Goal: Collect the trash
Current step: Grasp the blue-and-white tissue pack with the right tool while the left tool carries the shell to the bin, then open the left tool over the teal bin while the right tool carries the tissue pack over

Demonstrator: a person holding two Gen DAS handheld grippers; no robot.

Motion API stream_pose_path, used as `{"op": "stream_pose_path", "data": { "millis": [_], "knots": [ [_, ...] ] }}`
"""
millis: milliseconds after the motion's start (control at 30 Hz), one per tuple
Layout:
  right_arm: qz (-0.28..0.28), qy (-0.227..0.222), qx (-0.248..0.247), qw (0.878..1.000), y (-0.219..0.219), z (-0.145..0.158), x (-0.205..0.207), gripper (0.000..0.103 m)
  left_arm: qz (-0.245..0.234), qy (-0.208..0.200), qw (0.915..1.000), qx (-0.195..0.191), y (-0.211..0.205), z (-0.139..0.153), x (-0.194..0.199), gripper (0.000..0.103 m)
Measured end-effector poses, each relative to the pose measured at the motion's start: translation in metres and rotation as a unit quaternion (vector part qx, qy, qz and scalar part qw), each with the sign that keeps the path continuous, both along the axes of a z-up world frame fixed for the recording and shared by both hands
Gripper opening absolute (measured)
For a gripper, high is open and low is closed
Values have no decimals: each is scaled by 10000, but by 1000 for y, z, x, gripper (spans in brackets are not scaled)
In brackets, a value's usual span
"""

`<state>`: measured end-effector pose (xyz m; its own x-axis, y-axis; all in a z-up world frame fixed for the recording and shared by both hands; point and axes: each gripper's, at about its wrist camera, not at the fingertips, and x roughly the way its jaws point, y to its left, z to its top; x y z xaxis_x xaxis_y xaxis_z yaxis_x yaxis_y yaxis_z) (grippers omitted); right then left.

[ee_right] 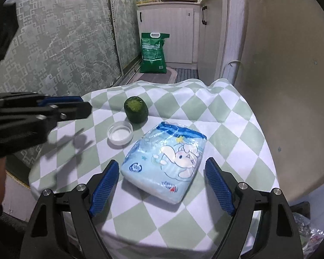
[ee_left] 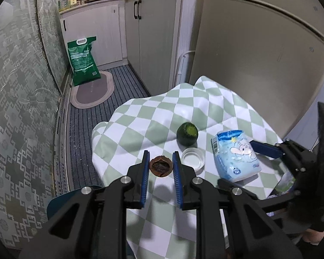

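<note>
Clamped between the narrowly set blue pads of the left gripper (ee_left: 161, 165) is a brown walnut half-shell (ee_left: 161, 165), lifted clear of the checked cloth (ee_left: 140, 127). Rightward, a white plastic lid (ee_right: 120, 133) is seen beside a green fruit (ee_right: 136, 109). Further right lies a blue tissue pack (ee_right: 167, 163) — flanked by the right gripper (ee_right: 162, 185), jaws spread wide, nothing held.

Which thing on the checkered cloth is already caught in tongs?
The brown nutshell half, pinched in the left tongs. The green fruit, white lid and tissue pack lie loose.
</note>
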<state>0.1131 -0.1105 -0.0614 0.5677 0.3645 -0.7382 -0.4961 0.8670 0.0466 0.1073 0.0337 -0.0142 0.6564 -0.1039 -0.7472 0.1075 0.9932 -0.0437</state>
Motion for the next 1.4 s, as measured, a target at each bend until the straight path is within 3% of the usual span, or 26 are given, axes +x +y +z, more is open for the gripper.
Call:
{"op": "stream_pose_path", "data": {
  "millis": [400, 533, 600, 667, 833, 1133, 1400],
  "knots": [
    [-19, -162, -134, 9998, 10, -7, 6, 81, 323, -440, 9977, -391, 38, 25, -20, 22],
    [-7, -206, -154, 9997, 12, -7, 8, 70, 557, -561, 9954, -538, 60, 31, -27, 22],
    [2, -193, -128, 9997, 12, -6, 10, 57, 670, -584, 9942, -607, 72, 33, -31, 22],
    [-6, -152, -112, 9998, 11, -5, 12, 51, 783, -594, 9930, -657, 84, 34, -34, 22],
    [-45, -89, -29, 9999, 7, 3, 17, 44, 1068, -500, 9902, -750, 111, 30, -41, 22],
    [-81, -302, 433, 9986, 7, 44, 13, 42, 1483, -202, 9853, -820, 146, 13, -49, 22],
    [233, -457, 910, 9945, 28, 81, 0, 42, 1529, 233, 9853, -728, 154, -10, -53, 22]
  ]
}}
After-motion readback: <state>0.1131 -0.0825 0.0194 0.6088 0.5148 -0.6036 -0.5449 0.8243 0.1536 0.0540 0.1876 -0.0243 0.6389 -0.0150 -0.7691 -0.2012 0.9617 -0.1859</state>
